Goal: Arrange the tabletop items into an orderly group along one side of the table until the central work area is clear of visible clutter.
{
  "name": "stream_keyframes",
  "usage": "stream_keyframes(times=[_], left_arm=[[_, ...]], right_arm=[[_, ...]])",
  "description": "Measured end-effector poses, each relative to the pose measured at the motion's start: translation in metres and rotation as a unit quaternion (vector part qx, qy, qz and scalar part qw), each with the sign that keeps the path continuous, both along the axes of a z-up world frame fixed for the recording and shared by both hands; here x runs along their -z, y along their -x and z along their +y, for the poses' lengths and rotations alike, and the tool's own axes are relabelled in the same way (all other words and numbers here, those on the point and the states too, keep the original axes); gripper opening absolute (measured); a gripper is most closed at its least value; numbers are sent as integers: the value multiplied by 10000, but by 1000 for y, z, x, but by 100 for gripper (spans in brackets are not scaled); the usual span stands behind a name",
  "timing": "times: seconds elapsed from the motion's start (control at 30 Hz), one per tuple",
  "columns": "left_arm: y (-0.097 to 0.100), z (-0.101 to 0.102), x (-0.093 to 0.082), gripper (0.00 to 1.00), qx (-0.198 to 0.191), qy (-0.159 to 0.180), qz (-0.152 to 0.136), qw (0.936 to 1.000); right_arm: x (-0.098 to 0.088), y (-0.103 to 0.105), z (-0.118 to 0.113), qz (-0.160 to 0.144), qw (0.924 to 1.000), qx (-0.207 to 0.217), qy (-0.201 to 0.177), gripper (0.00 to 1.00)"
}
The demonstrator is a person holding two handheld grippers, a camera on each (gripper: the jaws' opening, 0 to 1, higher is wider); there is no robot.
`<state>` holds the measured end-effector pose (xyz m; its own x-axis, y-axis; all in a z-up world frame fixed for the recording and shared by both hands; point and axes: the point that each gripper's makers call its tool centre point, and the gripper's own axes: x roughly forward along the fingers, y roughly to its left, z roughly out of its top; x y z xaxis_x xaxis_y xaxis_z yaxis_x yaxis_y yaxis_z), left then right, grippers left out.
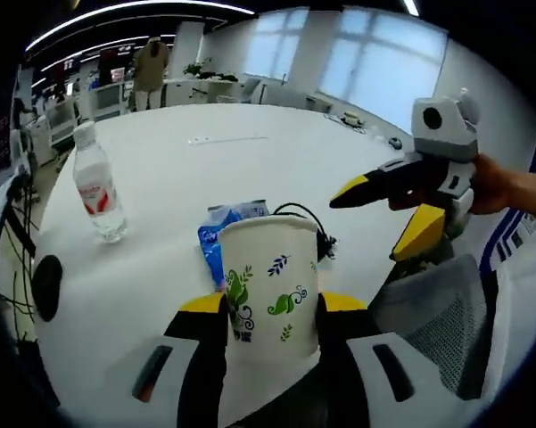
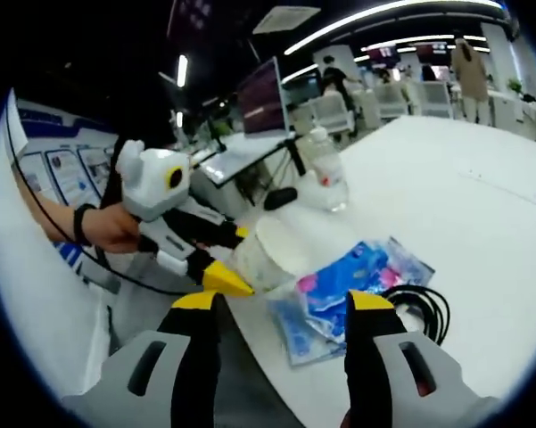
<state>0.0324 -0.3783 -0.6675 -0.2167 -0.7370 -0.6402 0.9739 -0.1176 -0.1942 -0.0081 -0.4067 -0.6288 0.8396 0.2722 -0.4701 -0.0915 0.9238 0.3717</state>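
left claw (image 1: 270, 303): clenched around paper cup (image 1: 269, 281) near surface (image 1: 196, 178) edge
right claw (image 2: 272, 300): released, above blue packet (image 2: 348, 290)
water bottle (image 1: 96, 185): upright

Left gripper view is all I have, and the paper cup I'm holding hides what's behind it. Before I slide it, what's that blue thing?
Observer: A flat blue and pink packet, lying on the table right beside the paper cup.
Operator: And the black cable next to it, is it loose?
Observer: The black cable is wound in a small coil that lies against the packet's edge, on the side away from the cup.
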Motion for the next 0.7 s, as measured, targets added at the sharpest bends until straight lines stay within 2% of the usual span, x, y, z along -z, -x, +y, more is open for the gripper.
stream_keyframes(times=[0.07,0.13,0.27,0.33,0.43,0.7], left_arm=[[8,-1,-1,39,80,28,64,9999],[14,0,2,39,390,-3,-183,9991],[28,1,5,39,613,-41,-207,9979],[28,1,6,39,639,-50,-209,9977],[30,2,5,39,713,-30,-255,9971],[39,3,3,39,1065,-13,-378,9936]], right_arm=[[-1,-4,6,-7,9999,-111,-52,50],[-2,-7,10,-37,9998,-209,-70,49],[-1,-12,19,-63,9991,-364,-224,45],[3,-11,24,14,9985,-486,-262,41],[6,-12,30,64,9976,-614,-310,39],[6,-14,39,60,9954,-831,-463,25]])
